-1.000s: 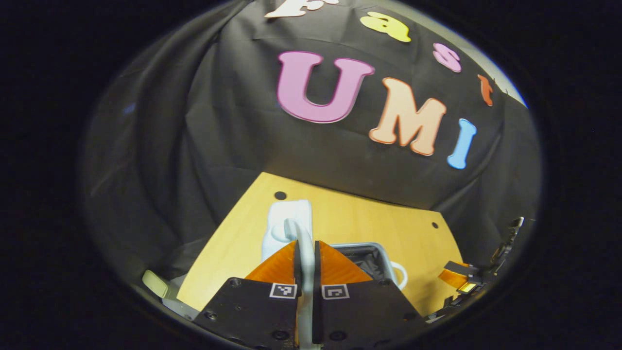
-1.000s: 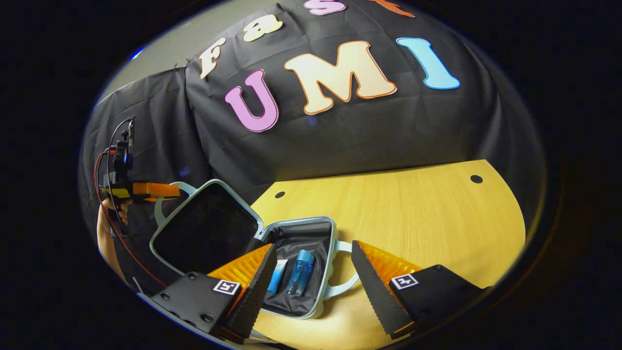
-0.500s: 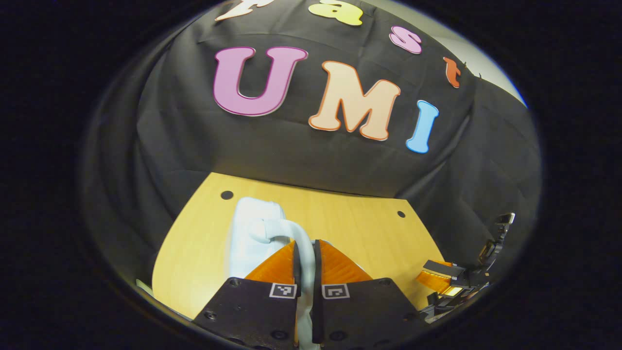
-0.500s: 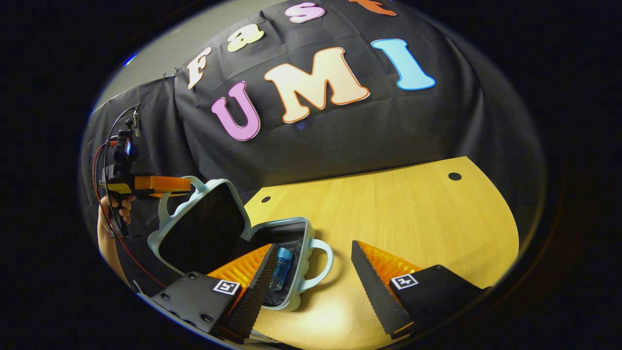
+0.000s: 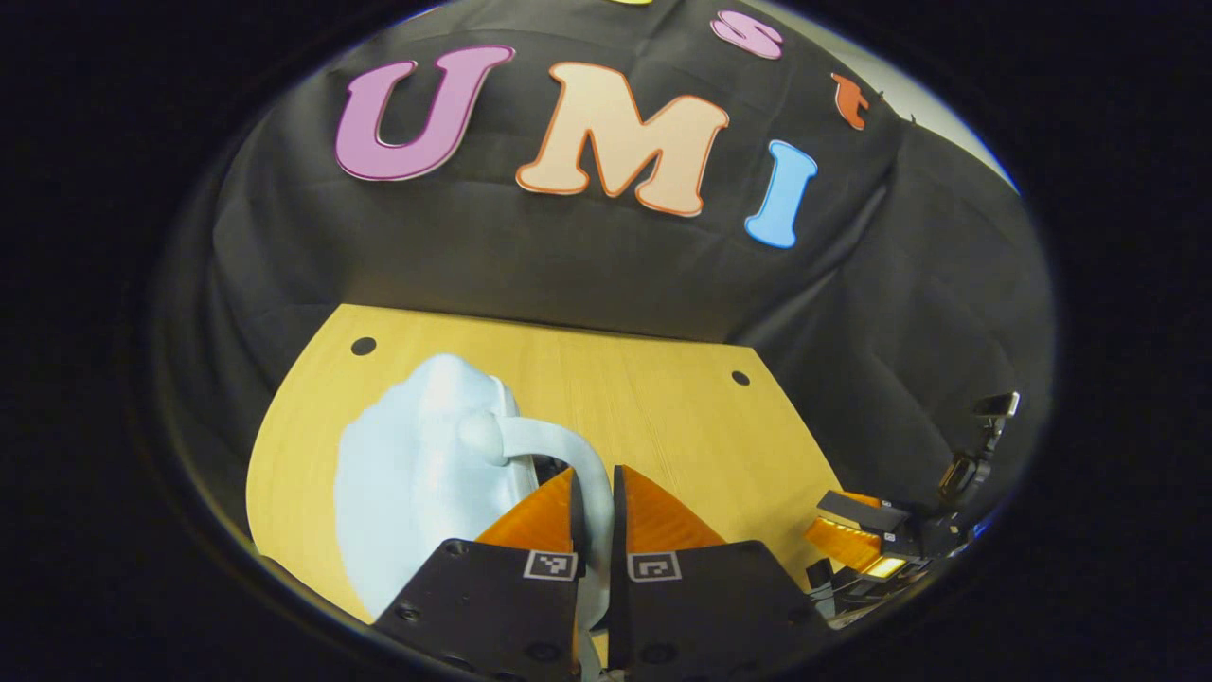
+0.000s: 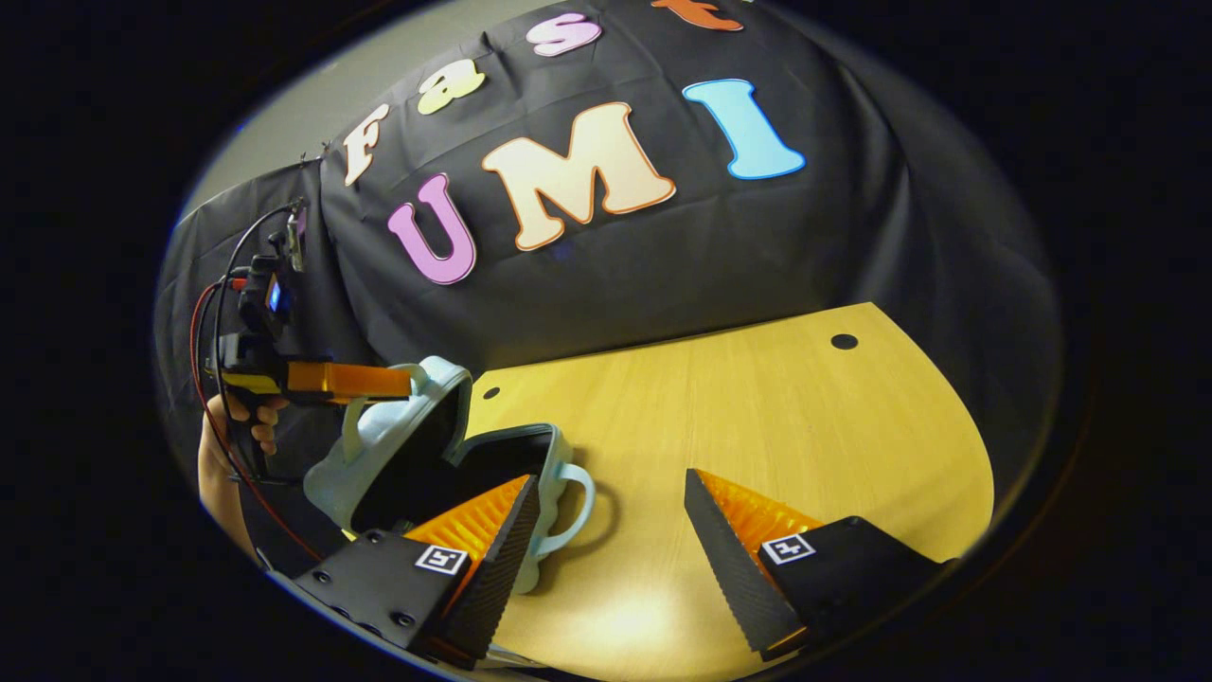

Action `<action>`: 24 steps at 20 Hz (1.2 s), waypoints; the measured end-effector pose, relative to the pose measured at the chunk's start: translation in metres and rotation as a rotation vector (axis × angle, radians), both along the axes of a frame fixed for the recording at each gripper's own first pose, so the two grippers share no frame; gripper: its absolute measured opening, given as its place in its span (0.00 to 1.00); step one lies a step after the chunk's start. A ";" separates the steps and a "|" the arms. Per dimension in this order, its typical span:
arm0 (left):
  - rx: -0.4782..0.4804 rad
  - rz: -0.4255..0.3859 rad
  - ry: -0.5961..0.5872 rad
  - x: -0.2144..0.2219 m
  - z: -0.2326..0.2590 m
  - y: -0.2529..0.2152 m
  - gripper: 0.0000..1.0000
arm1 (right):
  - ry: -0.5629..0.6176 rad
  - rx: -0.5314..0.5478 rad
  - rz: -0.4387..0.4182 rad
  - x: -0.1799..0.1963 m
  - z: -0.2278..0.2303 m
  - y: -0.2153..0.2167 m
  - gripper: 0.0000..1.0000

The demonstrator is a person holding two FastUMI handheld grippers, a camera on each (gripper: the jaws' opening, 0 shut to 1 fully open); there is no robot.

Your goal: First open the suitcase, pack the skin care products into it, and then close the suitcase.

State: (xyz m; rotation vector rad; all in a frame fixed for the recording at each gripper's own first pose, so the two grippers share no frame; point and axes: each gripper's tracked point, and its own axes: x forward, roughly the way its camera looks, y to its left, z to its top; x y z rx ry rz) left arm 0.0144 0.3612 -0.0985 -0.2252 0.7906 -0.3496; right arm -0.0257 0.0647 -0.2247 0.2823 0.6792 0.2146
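Observation:
A small pale blue suitcase (image 6: 559,464) lies on the wooden table (image 6: 757,426), its lid (image 5: 417,474) raised at a steep angle over the base. My left gripper (image 5: 595,502) is shut on the lid's handle (image 5: 568,450). In the right gripper view that same gripper (image 6: 360,381) holds the lid from the left, with a hand behind it. My right gripper (image 6: 606,540) hangs open just in front of the suitcase, nothing between its fingers. The lid hides the inside of the case.
The table has small round holes (image 6: 843,341) near its far edge. Black cloth wall stands behind it. The right gripper (image 5: 871,540) appears at the lower right of the left gripper view, beyond the table's edge.
The left gripper has swung the lid over toward the base, closing most of the gap. The bottles inside have gone out of sight. The right gripper stays open.

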 end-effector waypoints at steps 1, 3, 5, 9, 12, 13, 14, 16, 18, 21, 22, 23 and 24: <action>0.005 -0.009 0.017 -0.001 -0.009 -0.009 0.05 | 0.005 -0.002 -0.006 -0.002 0.000 -0.007 0.97; 0.014 -0.021 0.049 -0.004 -0.024 -0.027 0.05 | 0.008 -0.013 -0.016 -0.004 -0.004 -0.017 0.97; 0.010 -0.036 0.065 -0.008 -0.033 -0.048 0.11 | 0.010 -0.021 -0.018 -0.007 -0.004 -0.034 0.97; 0.053 -0.025 -0.044 -0.008 -0.016 -0.078 0.81 | -0.018 -0.031 0.009 -0.006 0.006 -0.055 0.97; 0.087 0.049 -0.193 -0.005 0.013 -0.090 0.88 | -0.097 -0.048 0.046 0.005 0.027 -0.063 0.97; 0.093 0.081 -0.264 -0.003 0.029 -0.093 0.89 | -0.145 -0.070 0.054 0.012 0.040 -0.066 0.98; 0.109 0.118 -0.325 -0.005 0.044 -0.092 0.90 | -0.197 -0.092 0.061 0.018 0.053 -0.066 0.98; 0.158 0.181 -0.438 -0.009 0.070 -0.082 0.95 | -0.307 -0.117 0.058 0.035 0.086 -0.060 0.98; 0.202 0.228 -0.512 -0.021 0.087 -0.074 0.95 | -0.394 -0.116 0.031 0.047 0.118 -0.051 0.98; 0.245 0.212 -0.607 -0.027 0.111 -0.073 0.94 | -0.497 -0.111 -0.028 0.061 0.160 -0.038 0.98; 0.285 0.205 -0.613 -0.033 0.116 -0.067 0.95 | -0.519 -0.116 -0.054 0.062 0.169 -0.038 0.98; 0.303 0.201 -0.638 -0.036 0.123 -0.065 0.97 | -0.549 -0.117 -0.067 0.063 0.180 -0.035 0.98; 0.303 0.197 -0.653 -0.038 0.129 -0.066 0.97 | -0.585 -0.119 -0.078 0.066 0.191 -0.030 0.98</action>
